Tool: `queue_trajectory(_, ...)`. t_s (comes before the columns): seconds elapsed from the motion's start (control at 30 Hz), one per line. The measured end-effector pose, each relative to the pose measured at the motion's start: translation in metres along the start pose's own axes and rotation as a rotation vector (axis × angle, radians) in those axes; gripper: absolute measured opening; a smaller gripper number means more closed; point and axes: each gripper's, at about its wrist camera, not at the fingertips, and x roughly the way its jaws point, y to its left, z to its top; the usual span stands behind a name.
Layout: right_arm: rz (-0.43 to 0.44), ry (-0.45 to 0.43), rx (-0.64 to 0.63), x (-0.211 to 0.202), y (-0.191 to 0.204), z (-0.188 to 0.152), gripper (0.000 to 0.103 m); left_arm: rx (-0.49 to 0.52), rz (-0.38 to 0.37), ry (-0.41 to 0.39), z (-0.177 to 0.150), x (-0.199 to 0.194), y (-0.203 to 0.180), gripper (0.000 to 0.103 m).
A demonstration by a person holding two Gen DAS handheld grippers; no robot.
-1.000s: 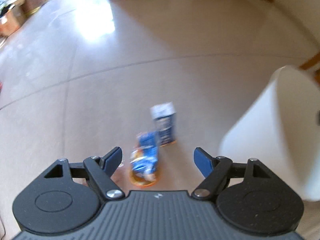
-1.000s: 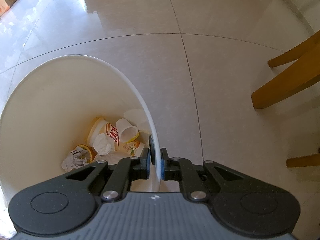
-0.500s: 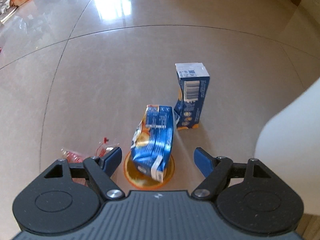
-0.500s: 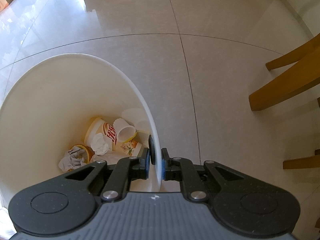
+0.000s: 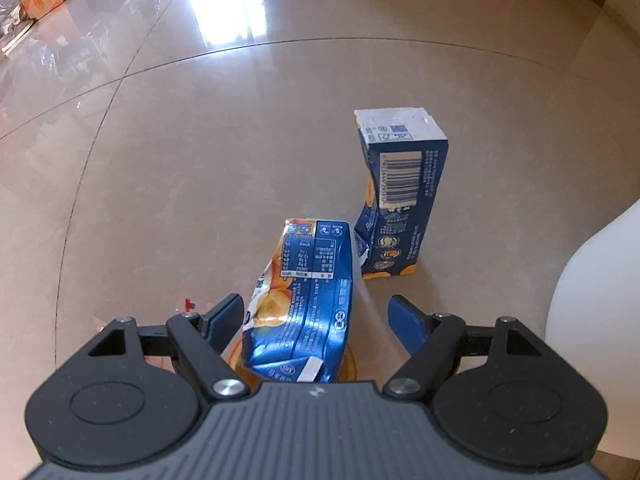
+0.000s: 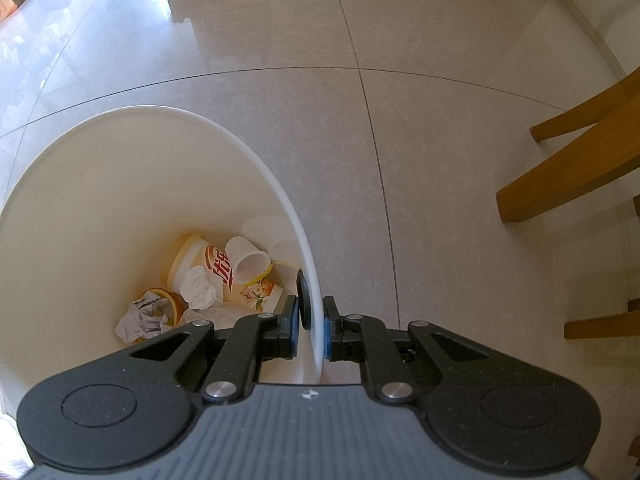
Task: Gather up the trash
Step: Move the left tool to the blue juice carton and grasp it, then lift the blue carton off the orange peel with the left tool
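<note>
Carton (image 5: pixel 308 304) lies lengthwise, pointing away.

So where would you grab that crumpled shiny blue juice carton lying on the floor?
Across the narrow middle of the crumpled shiny blue juice carton, coming from above. It lies lengthwise between the open left gripper, its long flat sides facing the fingers, so closing there should pinch it squarely, though the dented walls may give.

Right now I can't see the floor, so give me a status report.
Left gripper open, straddling crushed blue carton. Right gripper shut on bin rim. Second carton upright beyond. Nothing blocking.
</note>
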Motion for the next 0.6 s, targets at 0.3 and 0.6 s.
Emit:
queue_trajectory(0.3,-0.001,-0.001,0.0,0.001,0.0,0.0,0.014,0.023,0.044,0.036,0.004,0.019,-0.004,0.068)
queue_trajectory(0.6,-0.002,-0.001,-0.005,0.0,0.0,0.0,0.014,0.037,0.053,0.035,0.004,0.019,-0.003,0.061)
